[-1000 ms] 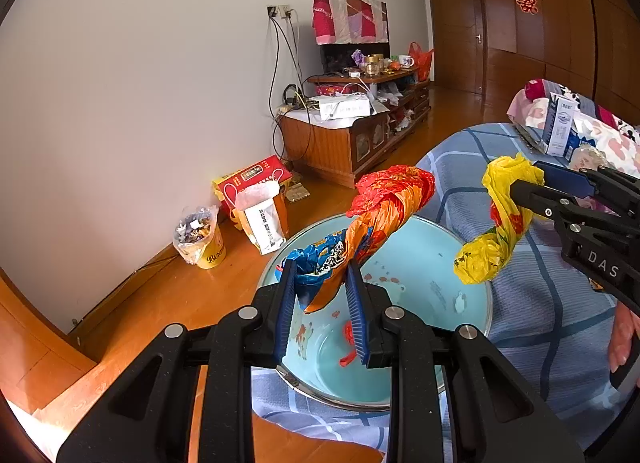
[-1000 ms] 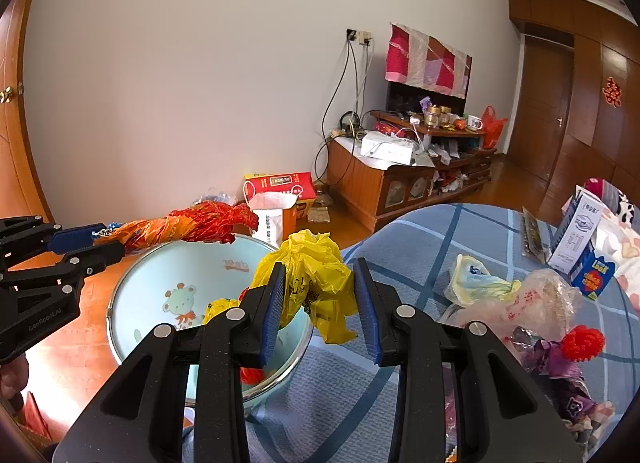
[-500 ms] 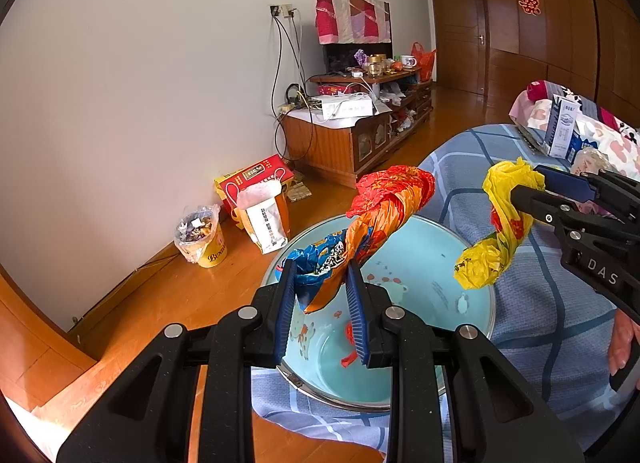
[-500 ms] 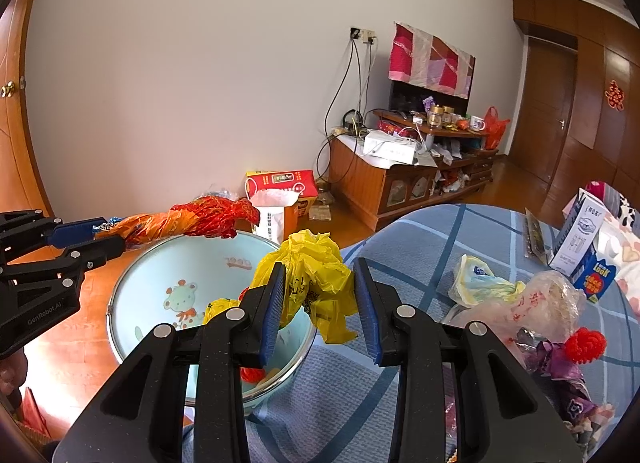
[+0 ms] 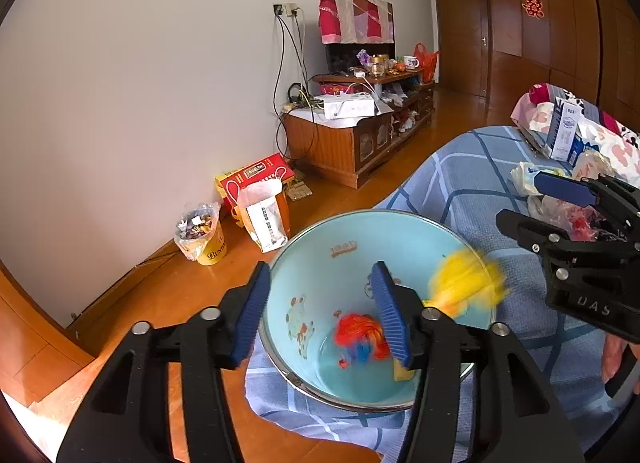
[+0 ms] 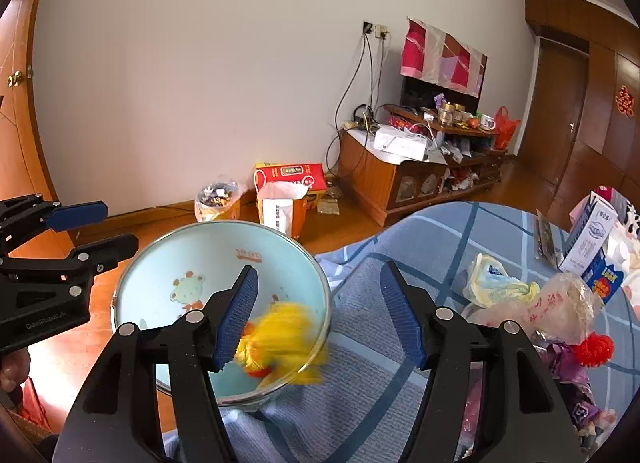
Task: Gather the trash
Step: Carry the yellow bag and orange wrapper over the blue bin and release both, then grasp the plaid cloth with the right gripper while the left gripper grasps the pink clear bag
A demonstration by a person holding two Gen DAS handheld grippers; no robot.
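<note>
Left tongs point(image 5: 322, 311) opening above the light blue basin point(image 5: 344, 231), nothing between the pads. Red and blue wrapper point(image 5: 360, 337) lay at the basin's bottom. Right tongs point(image 6: 320, 315) opening too, empty; blurred yellow bag point(image 6: 284, 337) caught at the basin's near rim, free of both pads. More trash point(image 6: 532, 299) piled on the blue checked cloth point(image 6: 420, 239) to the right, well apart from the basin.

Pale blue bowl point(image 5: 404, 231), blurred yellow wrapper point(image 5: 464, 283), checked blue cloth point(image 5: 460, 179)
</note>
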